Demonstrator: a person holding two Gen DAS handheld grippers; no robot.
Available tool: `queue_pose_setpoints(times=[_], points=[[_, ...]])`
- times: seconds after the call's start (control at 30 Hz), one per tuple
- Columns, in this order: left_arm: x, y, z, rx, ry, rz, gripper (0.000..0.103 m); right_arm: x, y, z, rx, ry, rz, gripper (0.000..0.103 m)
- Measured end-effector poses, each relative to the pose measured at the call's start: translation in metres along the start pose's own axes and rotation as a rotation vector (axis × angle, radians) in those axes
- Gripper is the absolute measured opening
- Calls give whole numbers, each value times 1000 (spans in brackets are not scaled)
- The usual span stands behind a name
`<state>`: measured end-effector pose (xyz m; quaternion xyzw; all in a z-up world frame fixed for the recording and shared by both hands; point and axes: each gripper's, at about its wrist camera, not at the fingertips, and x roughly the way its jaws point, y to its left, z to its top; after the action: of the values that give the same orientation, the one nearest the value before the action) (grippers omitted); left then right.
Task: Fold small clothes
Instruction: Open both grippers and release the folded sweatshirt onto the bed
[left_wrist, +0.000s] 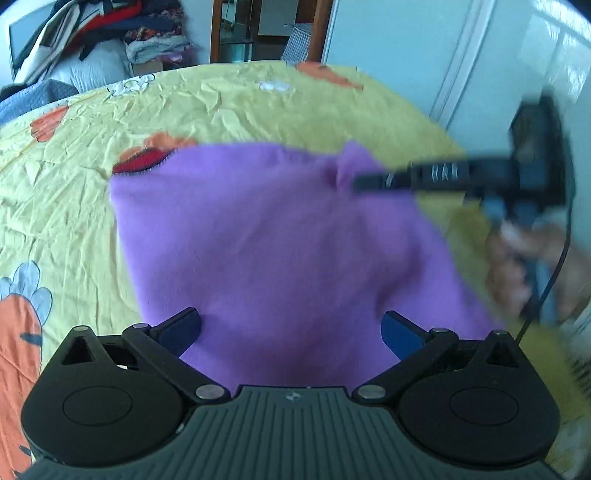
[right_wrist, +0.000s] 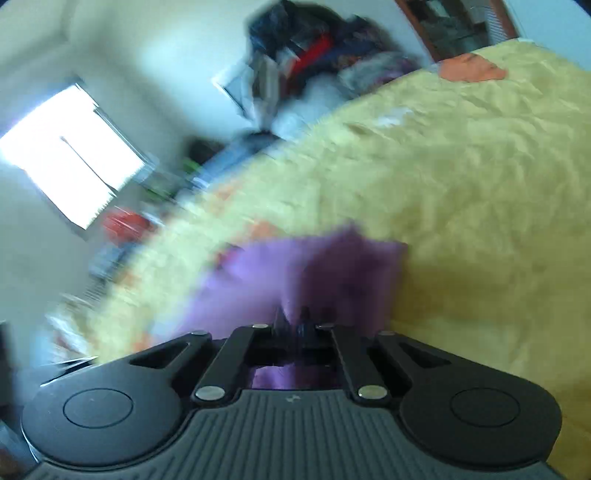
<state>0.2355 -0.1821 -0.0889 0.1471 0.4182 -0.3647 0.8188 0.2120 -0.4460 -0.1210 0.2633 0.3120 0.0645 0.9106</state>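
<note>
My soft, matt purple fleece garment (left_wrist: 266, 240) lies fuzzy against the crinkled yellow cotton bedsheet (left_wrist: 258, 110) with orange printed patches. My left claw (left_wrist: 291, 328), matt black plastic with ribbed grey housing, shows dull metal rivets and smooth blue pads. A glossy white door (left_wrist: 406, 55) stands behind.
</note>
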Motion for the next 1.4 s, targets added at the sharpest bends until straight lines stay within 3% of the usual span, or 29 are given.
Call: queue_pose_setpoints(times=[0.1,0.17,0.23,0.33,0.43,0.47,0.5,0.53,0.57,0.6,0.7,0.8,1.03,1.17,1.33,1.37,1.4], points=[[7,-16,-16,120,-26,76,103,0,-11,-4,4,11,-112,4],[7,-22,-23,152,-32,96,103,-3,-21,-8,37,26,-98,10],[0,-23,-25,149,-25,89,103,-26,-18,-9,70,-30,-97,15],[-13,-17,-30,102,-20,34,103,-61,4,-15,29,-76,1,15],[-10,-20,-37,107,-7,41,103,-69,32,-42,-72,-23,80,15],[-7,-22,-41,119,1,52,103,-65,37,-51,-113,10,63,10],[-4,-24,-44,132,3,59,103,-57,41,-57,-161,55,-26,7],[-3,-25,-47,143,-9,61,103,-53,34,-64,-189,62,-47,3],[-3,-26,-49,147,-16,66,103,-56,24,-63,-135,46,-15,1],[-5,-26,-49,143,-10,67,103,-60,19,-60,-73,44,-3,1],[-14,-20,-50,90,4,39,103,-88,33,-56,-120,-29,-149,10],[-24,-13,-58,55,3,4,103,-120,24,-69,-14,-28,-11,11],[-22,-8,-72,32,13,7,103,-122,35,-108,-93,61,-9,14],[-24,-7,-72,27,22,8,103,-112,35,-114,-114,80,-16,26],[-22,-6,-74,11,30,10,103,-110,34,-114,-118,90,7,27],[-21,-6,-74,12,31,12,103,-108,32,-114,-103,77,15,27],[-20,-6,-74,12,33,14,103,-105,26,-114,-54,68,39,8]])
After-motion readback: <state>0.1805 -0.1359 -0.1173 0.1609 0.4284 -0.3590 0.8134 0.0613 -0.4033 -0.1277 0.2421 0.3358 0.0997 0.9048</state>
